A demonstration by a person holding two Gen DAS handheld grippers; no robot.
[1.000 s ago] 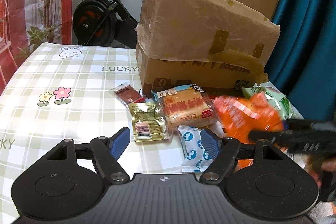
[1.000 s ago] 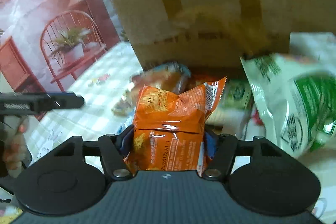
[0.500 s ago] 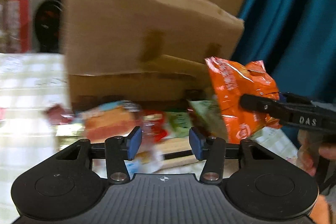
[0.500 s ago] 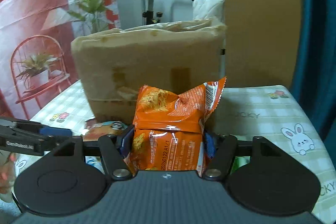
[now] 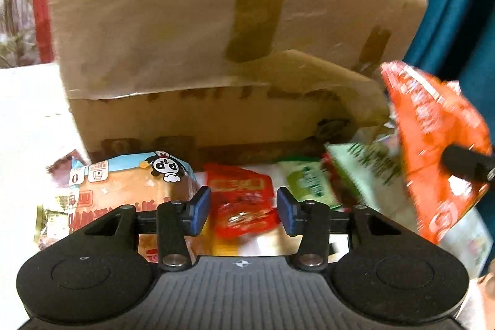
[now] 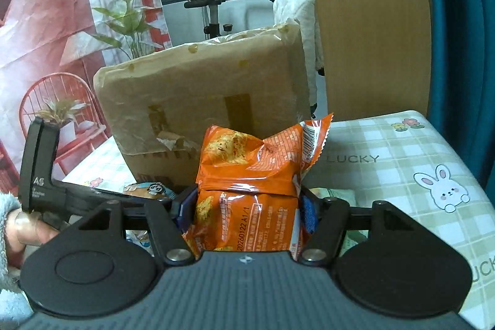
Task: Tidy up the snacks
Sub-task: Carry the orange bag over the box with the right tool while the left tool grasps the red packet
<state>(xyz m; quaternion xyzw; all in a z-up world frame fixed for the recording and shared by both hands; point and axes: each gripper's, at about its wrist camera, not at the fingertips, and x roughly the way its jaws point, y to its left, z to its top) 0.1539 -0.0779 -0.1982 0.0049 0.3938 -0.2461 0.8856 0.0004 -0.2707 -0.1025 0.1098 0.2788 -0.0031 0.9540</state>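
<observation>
— What's in your right claw?

— My right gripper (image 6: 246, 211) is clamped on an orange snack bag (image 6: 256, 175); both blue pads press its sides, and the bag stands upright between them, lifted off the table. At twelve o'clock behind it sits a taped cardboard box (image 6: 204, 95). At three o'clock lies the checked tablecloth (image 6: 402, 175) with a rabbit print.

— And the left?

— My left gripper (image 5: 243, 209) has its fingers apart, holding nothing. Right between them, at twelve o'clock, lies a red packet (image 5: 243, 206). At ten o'clock is a wrapped bread with a panda picture (image 5: 130, 184), at two o'clock a green packet (image 5: 309, 184), all in front of the box. The orange bag shows at three o'clock, blurred.

— Do the two claws touch?

— No; from the right wrist, the left one shows at nine o'clock, apart.
</observation>
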